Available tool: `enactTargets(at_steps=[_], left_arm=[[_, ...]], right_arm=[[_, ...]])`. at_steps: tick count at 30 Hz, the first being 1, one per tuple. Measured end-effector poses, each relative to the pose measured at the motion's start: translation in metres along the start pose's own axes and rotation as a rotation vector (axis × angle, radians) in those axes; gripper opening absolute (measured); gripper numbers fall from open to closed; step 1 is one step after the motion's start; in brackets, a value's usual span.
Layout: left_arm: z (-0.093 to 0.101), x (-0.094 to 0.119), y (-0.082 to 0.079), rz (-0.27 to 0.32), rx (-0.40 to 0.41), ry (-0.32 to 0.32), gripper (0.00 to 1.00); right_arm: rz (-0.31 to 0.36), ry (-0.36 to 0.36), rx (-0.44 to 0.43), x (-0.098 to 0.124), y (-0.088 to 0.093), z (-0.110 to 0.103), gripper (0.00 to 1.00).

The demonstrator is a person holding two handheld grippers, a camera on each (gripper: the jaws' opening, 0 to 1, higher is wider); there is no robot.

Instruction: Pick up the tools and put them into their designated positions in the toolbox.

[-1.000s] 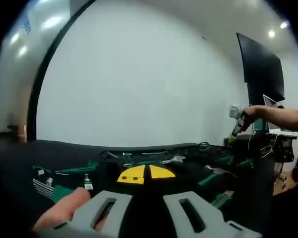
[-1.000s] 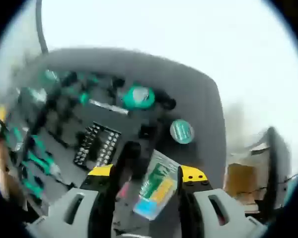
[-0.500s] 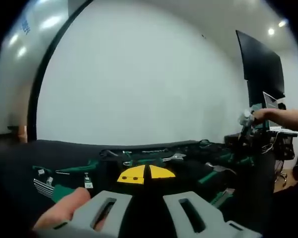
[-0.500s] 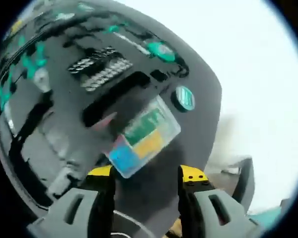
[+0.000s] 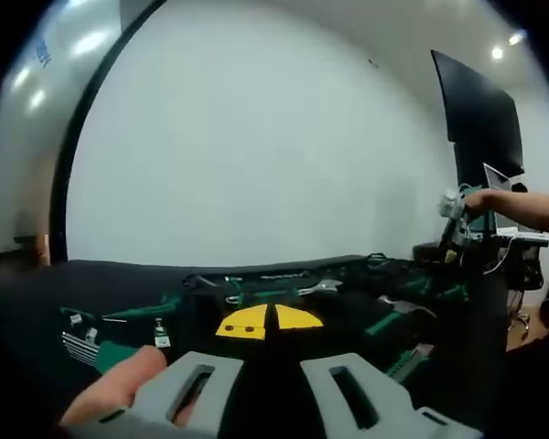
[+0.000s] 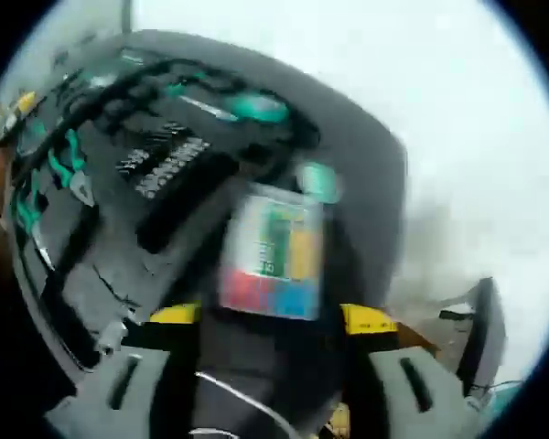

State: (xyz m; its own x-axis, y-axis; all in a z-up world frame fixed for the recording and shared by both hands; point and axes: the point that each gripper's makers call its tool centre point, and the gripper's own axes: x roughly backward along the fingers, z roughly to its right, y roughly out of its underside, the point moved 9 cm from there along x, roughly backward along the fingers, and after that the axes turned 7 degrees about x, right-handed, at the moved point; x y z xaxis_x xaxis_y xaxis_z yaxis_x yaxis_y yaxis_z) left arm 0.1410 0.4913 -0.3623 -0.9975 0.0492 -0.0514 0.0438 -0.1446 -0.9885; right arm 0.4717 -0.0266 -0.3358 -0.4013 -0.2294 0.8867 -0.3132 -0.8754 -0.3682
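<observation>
The black foam toolbox (image 5: 366, 302) lies in front of my left gripper (image 5: 267, 322), whose yellow tips meet with nothing between them; a finger (image 5: 119, 389) rests beside its left jaw. Green-handled tools (image 5: 165, 306) sit in the foam. Far right, a hand holds my right gripper (image 5: 451, 208) above the toolbox end. In the right gripper view, my right gripper (image 6: 273, 317) stands open, jaws wide apart. A clear plastic bit box (image 6: 274, 251) with red, blue, yellow and green parts shows just beyond the tips, touching neither jaw, over the toolbox (image 6: 371, 197). The picture is blurred.
Rows of bits (image 6: 165, 160), green pliers (image 6: 50, 169) and a green-handled screwdriver (image 6: 247, 108) fill the foam slots. A large dark monitor (image 5: 476, 119) and a desk with a laptop (image 5: 505, 187) stand at the right. A white wall lies behind.
The bit box was between my right jaws one second ago; now it is beyond the tips and the jaws stand wider. The right view swung over the toolbox. My left gripper stayed still.
</observation>
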Motion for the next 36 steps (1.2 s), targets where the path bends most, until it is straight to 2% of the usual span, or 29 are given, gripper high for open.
enactTargets(at_steps=[1, 4, 5, 6, 7, 8, 9, 11, 12, 13, 16, 17, 18, 19, 21, 22, 25, 26, 29, 30, 32, 33, 34, 36], left_arm=[[0.0, 0.0, 0.0, 0.0, 0.0, 0.0, 0.03], [-0.001, 0.0, 0.001, -0.002, 0.001, -0.003, 0.03], [-0.001, 0.0, 0.001, -0.003, 0.001, -0.004, 0.03], [-0.001, 0.0, 0.001, -0.003, 0.0, -0.004, 0.03], [0.002, 0.002, 0.001, -0.003, -0.001, -0.004, 0.03], [0.003, 0.002, 0.001, -0.004, -0.002, -0.005, 0.03], [0.003, 0.002, 0.001, -0.005, -0.002, -0.004, 0.03], [0.004, 0.002, 0.0, -0.004, -0.001, -0.002, 0.03], [0.004, 0.003, 0.0, -0.003, -0.001, -0.002, 0.03], [0.004, 0.003, 0.0, -0.003, -0.001, -0.001, 0.03], [0.005, 0.003, 0.0, -0.005, 0.0, -0.001, 0.03], [0.005, 0.003, 0.0, -0.004, 0.001, -0.002, 0.03], [0.005, 0.004, 0.0, -0.004, 0.001, -0.001, 0.03], [0.005, 0.004, 0.0, -0.005, 0.001, -0.001, 0.03], [0.006, 0.004, 0.0, -0.006, 0.0, -0.002, 0.03], [0.006, 0.004, 0.0, -0.007, -0.001, -0.002, 0.03], [0.007, 0.005, 0.001, -0.009, -0.003, -0.003, 0.03], [0.008, 0.005, 0.001, -0.01, -0.004, -0.002, 0.03], [0.009, 0.005, 0.001, -0.011, -0.006, -0.001, 0.03], [0.007, 0.003, 0.001, -0.011, -0.005, 0.0, 0.03], [0.004, 0.002, 0.001, -0.01, -0.003, 0.0, 0.03], [0.002, 0.001, 0.001, -0.01, -0.002, -0.001, 0.03], [0.001, 0.001, 0.002, -0.01, -0.001, -0.001, 0.03], [-0.001, 0.0, 0.002, -0.011, -0.001, -0.003, 0.03]], right_arm=[[0.0, 0.007, 0.006, -0.005, 0.001, 0.0, 0.59], [-0.051, -0.014, 0.004, -0.026, 0.004, 0.011, 0.61], [-0.034, -0.036, -0.02, -0.032, 0.001, 0.017, 0.62], [-0.048, -0.098, -0.015, -0.034, 0.002, 0.019, 0.61], [-0.032, -0.134, -0.059, -0.037, 0.003, 0.023, 0.62], [-0.032, -0.115, -0.056, -0.04, 0.006, 0.025, 0.65], [0.004, -0.119, -0.005, -0.041, 0.006, 0.026, 0.66], [0.049, -0.169, -0.073, -0.035, 0.009, 0.023, 0.56], [0.053, -0.159, -0.055, -0.035, 0.009, 0.028, 0.52], [0.091, -0.165, -0.082, -0.035, 0.011, 0.034, 0.52], [0.091, -0.159, -0.124, -0.028, 0.021, 0.036, 0.51], [0.078, -0.141, -0.16, -0.024, 0.025, 0.034, 0.51], [0.037, -0.123, -0.165, -0.022, 0.032, 0.037, 0.51], [0.027, -0.117, -0.155, -0.021, 0.035, 0.038, 0.51], [-0.007, -0.136, -0.168, -0.015, 0.043, 0.032, 0.51], [-0.024, -0.177, -0.194, -0.007, 0.047, 0.026, 0.51], [0.002, -0.291, -0.305, 0.009, 0.046, 0.027, 0.51], [0.015, -0.359, -0.338, 0.017, 0.046, 0.023, 0.51], [0.047, -0.471, -0.372, 0.026, 0.047, 0.01, 0.51], [0.016, -0.453, -0.399, 0.025, 0.052, 0.008, 0.51], [0.012, -0.459, -0.391, 0.036, 0.061, -0.032, 0.51], [0.006, -0.468, -0.391, 0.036, 0.064, -0.038, 0.5], [0.009, -0.47, -0.387, 0.041, 0.068, -0.056, 0.5], [0.019, -0.482, -0.399, 0.045, 0.073, -0.066, 0.5]])
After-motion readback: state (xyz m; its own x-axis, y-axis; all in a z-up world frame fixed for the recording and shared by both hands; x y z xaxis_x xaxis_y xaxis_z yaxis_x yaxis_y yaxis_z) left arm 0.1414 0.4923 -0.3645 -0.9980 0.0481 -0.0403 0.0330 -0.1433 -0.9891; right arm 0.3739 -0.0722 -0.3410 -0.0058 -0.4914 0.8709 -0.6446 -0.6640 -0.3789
